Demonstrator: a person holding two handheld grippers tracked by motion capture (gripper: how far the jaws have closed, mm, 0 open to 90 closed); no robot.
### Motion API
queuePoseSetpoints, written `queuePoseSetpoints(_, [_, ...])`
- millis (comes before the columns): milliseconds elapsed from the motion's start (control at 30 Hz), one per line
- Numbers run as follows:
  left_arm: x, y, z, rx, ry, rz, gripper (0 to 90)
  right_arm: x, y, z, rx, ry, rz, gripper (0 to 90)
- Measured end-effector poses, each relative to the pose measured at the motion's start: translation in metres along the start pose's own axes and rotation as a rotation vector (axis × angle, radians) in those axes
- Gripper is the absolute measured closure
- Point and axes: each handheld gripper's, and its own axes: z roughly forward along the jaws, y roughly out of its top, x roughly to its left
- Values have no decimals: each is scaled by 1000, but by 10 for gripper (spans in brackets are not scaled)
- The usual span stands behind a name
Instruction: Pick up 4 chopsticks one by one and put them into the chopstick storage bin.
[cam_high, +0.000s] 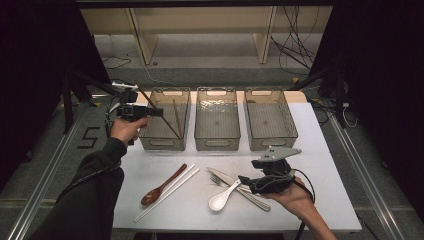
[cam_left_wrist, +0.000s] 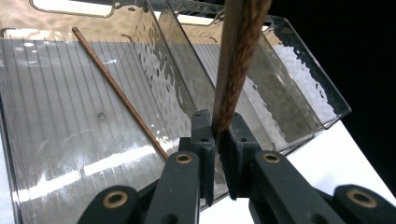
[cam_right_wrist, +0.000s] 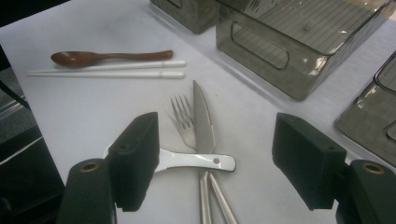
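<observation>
High view: dim room, black at 9 and 3 o'clock, white counter (cam_high: 320, 150) lit from overhead, soft short shadows. Left gripper view: glare streaks on the clear bin (cam_left_wrist: 70, 140) floor around 7 o'clock, dark chopstick (cam_left_wrist: 236, 70) slightly soft up close. Right gripper view: even light, near fingers (cam_right_wrist: 135, 158) blurred, mild grain

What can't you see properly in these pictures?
- Held wooden chopstick: the left gripper view's top edge cuts off its upper end.
- White spoon: in the right gripper view, a jaw of the right gripper covers its bowl.
- Fork and knife: the bottom edge cuts off their handles there.
- Left bin: the high view is too small to show its floor clearly.
</observation>
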Motion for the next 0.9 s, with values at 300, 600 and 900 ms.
queuePoseSetpoints(300, [1, 1, 9, 28, 18, 9, 829, 0, 0, 0, 0, 2, -3, 330])
queuePoseSetpoints(600, [3, -1, 19, 48, 33, 5, 829, 0, 1, 0, -7, 2, -1, 314])
queuePoseSetpoints(900, [2, -2, 26, 80, 44, 13, 828, 0, 1, 0, -8, 4, -3, 313])
